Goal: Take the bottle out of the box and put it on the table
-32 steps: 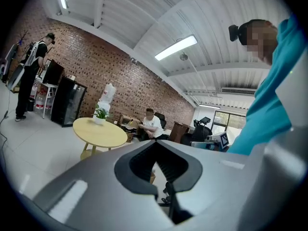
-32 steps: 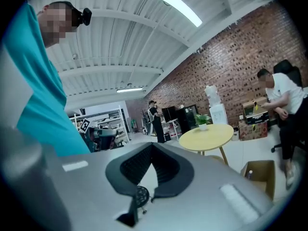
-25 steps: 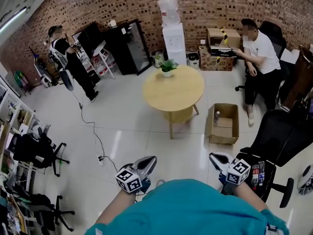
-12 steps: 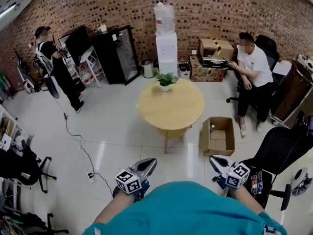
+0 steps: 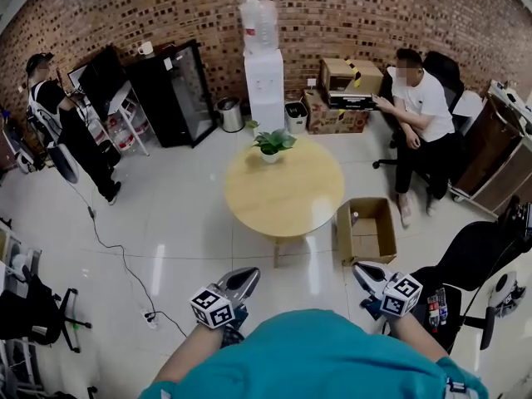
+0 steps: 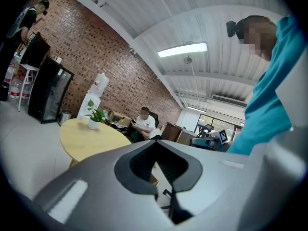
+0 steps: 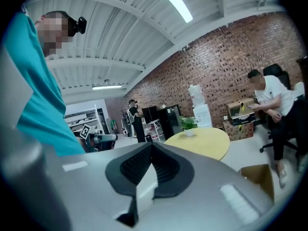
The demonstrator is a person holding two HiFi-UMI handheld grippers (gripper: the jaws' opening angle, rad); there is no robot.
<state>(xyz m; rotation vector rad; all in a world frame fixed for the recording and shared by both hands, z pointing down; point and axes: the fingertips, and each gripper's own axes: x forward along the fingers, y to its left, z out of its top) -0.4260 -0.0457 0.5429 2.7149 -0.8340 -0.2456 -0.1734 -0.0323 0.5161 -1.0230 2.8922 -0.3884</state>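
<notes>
Left gripper [image 5: 250,273]: jaws pressed together at the tips, as the left gripper view [image 6: 156,141] shows, with nothing between them; it holds nothing and touches nothing.
Right gripper [image 5: 358,267]: jaws likewise closed tip to tip in the right gripper view [image 7: 151,144], empty and in contact with nothing.
Gripper position: both sit low in the head view, just ahead of the person's teal shirt [image 5: 316,357], above the pale tiled floor [image 5: 183,223], pointing towards the table.
Bottle [image 5: 355,219]: small, standing upright inside the box, close to its far left corner; its details are too small to make out.
Box [image 5: 342,233]: open cardboard box on the floor, just right of the table; in the right gripper view its corner [image 7: 260,177] shows at the lower right.
Table [image 5: 284,191]: round, light wood, with a potted plant [image 5: 271,143] near its far edge.
Spacing: both grippers are well apart from the box; the right one is the nearer.
Others: a seated person in a white shirt [image 5: 424,106] beyond the box.
</notes>
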